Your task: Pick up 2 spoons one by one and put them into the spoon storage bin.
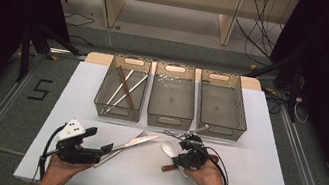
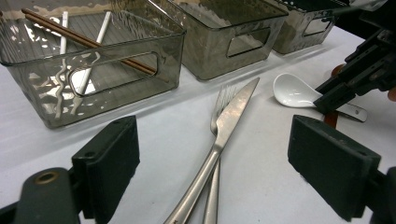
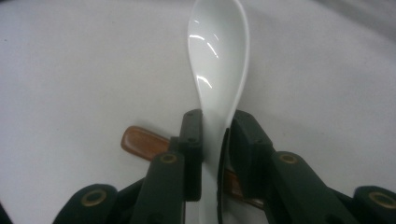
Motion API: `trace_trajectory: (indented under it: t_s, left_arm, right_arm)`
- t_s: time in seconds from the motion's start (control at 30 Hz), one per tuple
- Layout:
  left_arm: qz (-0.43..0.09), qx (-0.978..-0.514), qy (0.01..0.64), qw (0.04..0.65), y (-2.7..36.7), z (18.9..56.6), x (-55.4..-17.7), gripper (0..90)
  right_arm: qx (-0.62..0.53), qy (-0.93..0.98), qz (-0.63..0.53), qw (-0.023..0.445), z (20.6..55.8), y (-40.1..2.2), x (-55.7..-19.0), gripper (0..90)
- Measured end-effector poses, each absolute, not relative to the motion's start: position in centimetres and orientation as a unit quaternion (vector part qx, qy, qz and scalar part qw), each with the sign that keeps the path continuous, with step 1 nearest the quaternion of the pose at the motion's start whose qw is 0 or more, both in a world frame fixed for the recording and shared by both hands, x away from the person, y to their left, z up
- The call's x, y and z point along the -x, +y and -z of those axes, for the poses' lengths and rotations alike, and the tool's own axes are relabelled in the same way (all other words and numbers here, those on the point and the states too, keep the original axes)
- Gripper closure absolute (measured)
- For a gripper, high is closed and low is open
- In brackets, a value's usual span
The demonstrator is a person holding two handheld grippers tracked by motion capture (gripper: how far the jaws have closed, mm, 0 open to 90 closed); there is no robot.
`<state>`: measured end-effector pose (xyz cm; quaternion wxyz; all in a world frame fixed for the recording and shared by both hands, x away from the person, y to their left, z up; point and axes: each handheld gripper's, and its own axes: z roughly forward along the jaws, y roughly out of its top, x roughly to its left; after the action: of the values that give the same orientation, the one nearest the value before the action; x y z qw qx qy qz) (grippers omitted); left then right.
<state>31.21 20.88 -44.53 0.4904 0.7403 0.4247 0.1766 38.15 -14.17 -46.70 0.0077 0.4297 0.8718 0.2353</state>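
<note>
The white ceramic soup spoon (image 3: 219, 51) lay on the white table (image 1: 256, 138) in front of the right-hand bin, its bowl pointing away from the person; the right gripper (image 3: 214, 140) had its two black jaws drawn in against the sides of the spoon's handle, narrow and pressing on it, low over the tabletop; I judged that grip to be on the handle because the wide bowl would not fit between the pads. A brown wooden-handled utensil (image 3: 142, 142) lay crosswise under the spoon's handle, which probably kept the handle lifted enough for the jaws to get round it.

Just beside, to the left, a steel table knife (image 2: 224, 126) lay across a steel fork (image 2: 219, 100), their handles running back toward the left gripper (image 2: 224, 168); that gripper's jaws stood wide apart with nothing held, the knife and fork handles passing between them untouched, as if waiting its turn.

Beyond stood three smoky clear plastic bins in a row; the left bin (image 1: 118, 110) already held brown and white chopsticks (image 1: 125, 87); the middle bin (image 1: 168, 121) and the right bin (image 1: 220, 128) looked bare, so the sorting seemed barely begun.
</note>
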Motion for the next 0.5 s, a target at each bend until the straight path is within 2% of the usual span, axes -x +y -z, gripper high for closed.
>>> trace_trajectory:
  t_s: [0.2, 0.5]
  left_arm:
    - [-0.176, -0.739, 0.426, 0.491, 20.95, 44.55, -31.19, 16.2]
    - [-0.177, -0.739, 0.426, 0.49, 20.98, 44.54, -31.18, 16.2]
  right_arm:
    - [-0.433, 0.867, -0.246, -0.003, 46.63, -14.25, -38.22, 84.4]
    - [-0.428, 0.866, -0.259, 0.0, 46.25, -14.4, -38.24, 85.2]
